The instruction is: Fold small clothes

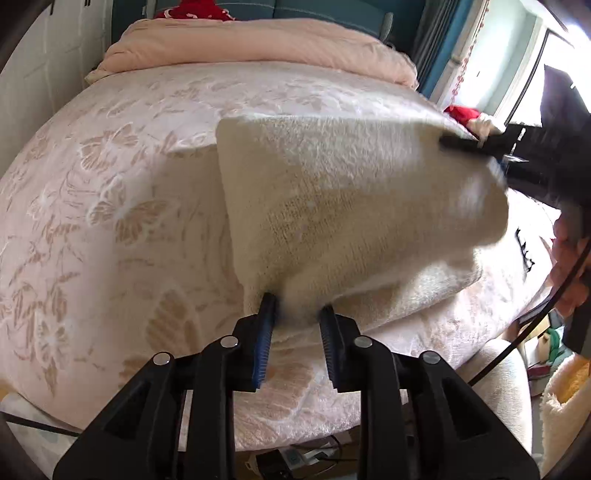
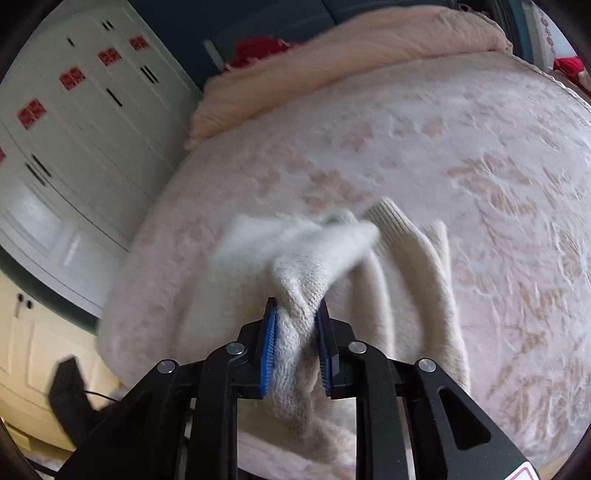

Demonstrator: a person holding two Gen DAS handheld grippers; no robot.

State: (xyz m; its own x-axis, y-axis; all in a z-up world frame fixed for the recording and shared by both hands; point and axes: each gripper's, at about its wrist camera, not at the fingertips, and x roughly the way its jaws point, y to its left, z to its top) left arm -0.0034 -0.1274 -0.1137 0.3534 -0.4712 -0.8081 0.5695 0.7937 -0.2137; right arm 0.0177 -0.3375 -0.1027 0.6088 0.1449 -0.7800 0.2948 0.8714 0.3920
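A cream knitted sweater [image 1: 343, 206] is lifted above the pink floral bed cover [image 1: 110, 177], stretched between both grippers. My left gripper [image 1: 297, 306] is shut on its near lower edge. My right gripper shows in the left wrist view [image 1: 461, 144] at the right, holding the sweater's far corner. In the right wrist view my right gripper [image 2: 297, 314] is shut on a bunched fold of the sweater [image 2: 306, 269], with the rest hanging in blurred folds over the bed cover [image 2: 480, 155].
A folded pink quilt [image 1: 251, 44] lies at the head of the bed with a red item [image 1: 192, 13] behind it. White wardrobe doors [image 2: 74, 129] stand at the left. A window [image 1: 509, 66] is at the right. Cables and boxes [image 1: 288, 458] lie on the floor.
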